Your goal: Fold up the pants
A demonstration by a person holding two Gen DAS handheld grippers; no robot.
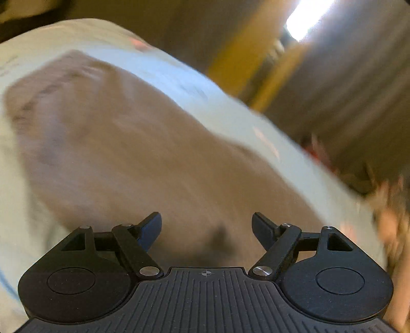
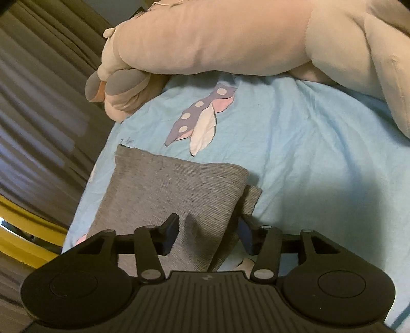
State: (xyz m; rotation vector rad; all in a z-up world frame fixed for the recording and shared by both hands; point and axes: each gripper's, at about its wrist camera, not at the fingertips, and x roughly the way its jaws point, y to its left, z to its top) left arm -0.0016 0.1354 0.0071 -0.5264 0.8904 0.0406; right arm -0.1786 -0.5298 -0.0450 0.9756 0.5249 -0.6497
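The grey pants (image 2: 174, 189) lie folded on the light blue bedsheet (image 2: 307, 153) in the right wrist view, with a lower layer sticking out at their right edge. My right gripper (image 2: 208, 230) is open and straddles the near part of the fold; whether its fingers touch the cloth is unclear. In the blurred left wrist view the pants (image 1: 133, 153) show as a wide brownish-grey patch on the sheet (image 1: 205, 97). My left gripper (image 1: 206, 225) is open and empty above them.
A large beige plush toy (image 2: 230, 38) lies across the far side of the bed. Brown curtains (image 2: 38, 102) hang to the left, with a yellow bed frame (image 2: 25, 230) below. In the left view curtains (image 1: 346, 89) and a bright window (image 1: 307, 18) lie beyond the bed.
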